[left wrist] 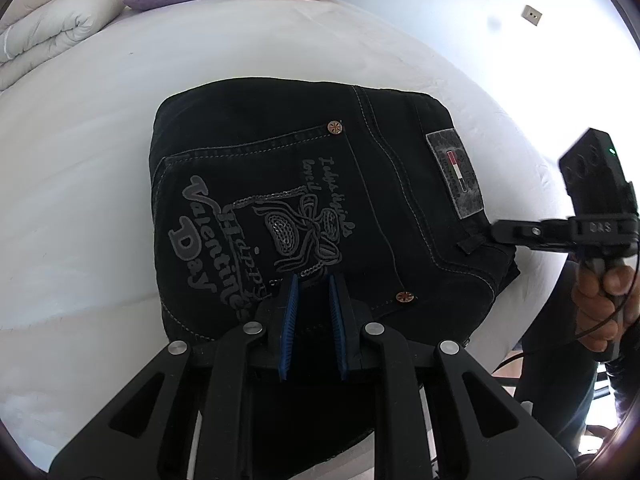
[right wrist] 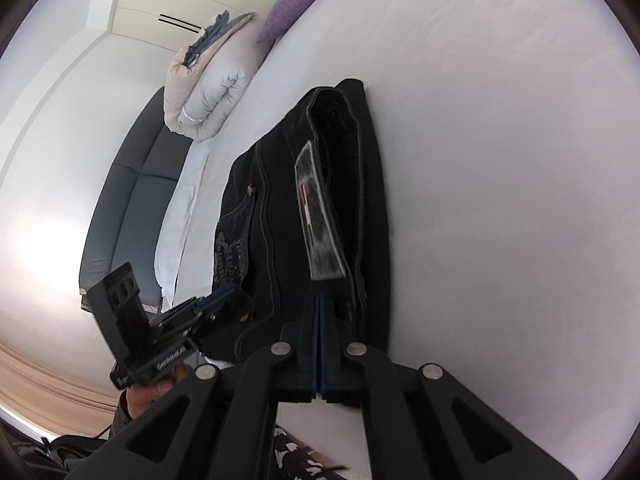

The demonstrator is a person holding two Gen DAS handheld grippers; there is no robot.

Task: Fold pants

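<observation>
The black pants [left wrist: 288, 208] lie folded into a compact bundle on the white bed [left wrist: 80, 160], back pocket print facing up, waistband with its grey patch [left wrist: 454, 172] toward the right side of the left wrist view.

The left tongs [left wrist: 314, 280] hover over the near edge of the bundle, pointing steeply down at the pocket area. Their blue pads [left wrist: 289, 316] stand a narrow gap apart, and nothing shows between them; the denim lies below the tips.

Further right, the right tongs [left wrist: 496, 234] come in from the side at the waistband corner. In the right wrist view the right tongs [right wrist: 320, 300] are pressed together just below the patch, at the belt loop [left wrist: 470, 245], and they seem to pinch the cloth there, though dark fabric against dark pads makes this hard to confirm.

The bundle's long axis runs away from the right tongs along the waistband, and across the left tongs. The right hand [left wrist: 604, 308] is the one engaged with the waistband end, so any further fold or shift probably pivots from that corner.
</observation>
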